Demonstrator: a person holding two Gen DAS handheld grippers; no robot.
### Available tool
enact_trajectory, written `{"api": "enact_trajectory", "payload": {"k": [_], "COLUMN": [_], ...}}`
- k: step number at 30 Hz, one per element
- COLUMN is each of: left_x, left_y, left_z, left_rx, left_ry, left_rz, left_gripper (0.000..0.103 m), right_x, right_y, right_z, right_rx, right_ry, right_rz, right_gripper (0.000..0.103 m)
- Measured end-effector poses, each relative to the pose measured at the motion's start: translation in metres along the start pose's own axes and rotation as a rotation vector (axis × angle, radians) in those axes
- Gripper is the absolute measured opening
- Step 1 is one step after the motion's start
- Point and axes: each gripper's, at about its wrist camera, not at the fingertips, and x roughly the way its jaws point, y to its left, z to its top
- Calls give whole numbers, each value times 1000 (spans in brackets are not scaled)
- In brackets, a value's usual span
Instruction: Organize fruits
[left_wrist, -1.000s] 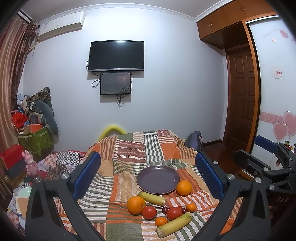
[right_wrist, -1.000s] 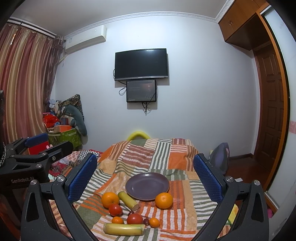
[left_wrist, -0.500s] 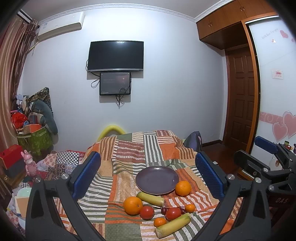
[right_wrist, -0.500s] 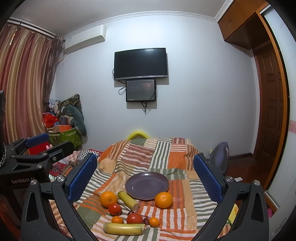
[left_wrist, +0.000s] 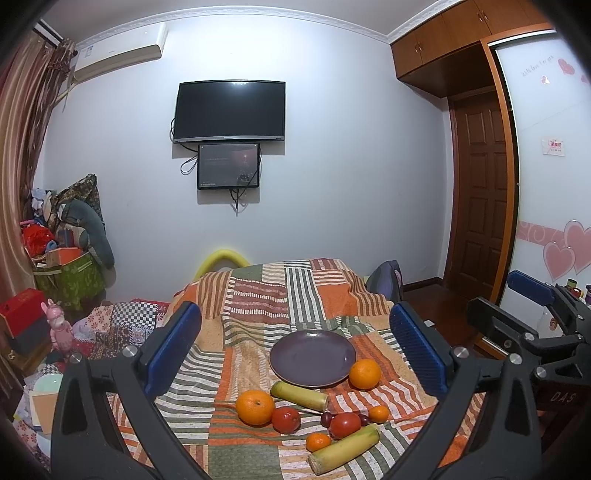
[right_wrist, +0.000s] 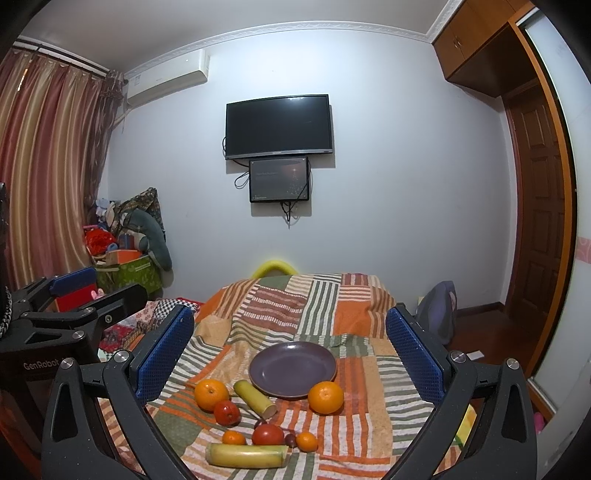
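An empty purple plate (left_wrist: 312, 357) (right_wrist: 292, 368) lies on a striped patchwork cloth. Around its near side lie two oranges (left_wrist: 255, 407) (left_wrist: 365, 374), two yellow-green stalk pieces (left_wrist: 300, 396) (left_wrist: 345, 448), two red fruits (left_wrist: 286, 420) (left_wrist: 345, 425), small tangerines (left_wrist: 318, 442) and dark cherries (left_wrist: 326, 418). My left gripper (left_wrist: 295, 350) is open and empty, held above and before the fruit. My right gripper (right_wrist: 290, 349) is open and empty, likewise apart from the fruit. Each gripper shows in the other's view (left_wrist: 532, 325) (right_wrist: 70, 314).
The cloth (right_wrist: 332, 306) covers a table whose far edge drops off toward a white wall with a TV. Boxes, bags and toys (left_wrist: 62, 273) pile up at the left. A dark bag (right_wrist: 437, 310) and a wooden door (left_wrist: 480, 206) are at the right.
Both views have shifted only slightly; the fruit sits a touch further left in the left wrist view. Nothing was grasped or moved.
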Motion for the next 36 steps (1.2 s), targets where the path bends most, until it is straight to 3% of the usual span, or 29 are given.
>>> {"api": "enact_trajectory", "payload": {"k": [24, 27, 32, 36], "left_x": [20, 29, 51, 73], "left_y": [5, 7, 15, 23], "left_z": [-6, -9, -17, -28], "left_rx": [-20, -18, -21, -5], "left_ry": [37, 56, 118, 180], "left_rz": [-13, -5, 0, 10], "left_gripper": [103, 94, 83, 79], "right_x": [9, 13, 28, 47], "right_y": [-2, -5, -12, -21], "right_z": [-5, -8, -16, -27], "right_rx": [-11, -9, -11, -18], "right_ry": [11, 16, 60, 130], "right_rz": [-13, -11, -5, 14], "right_gripper": [103, 103, 87, 67]}}
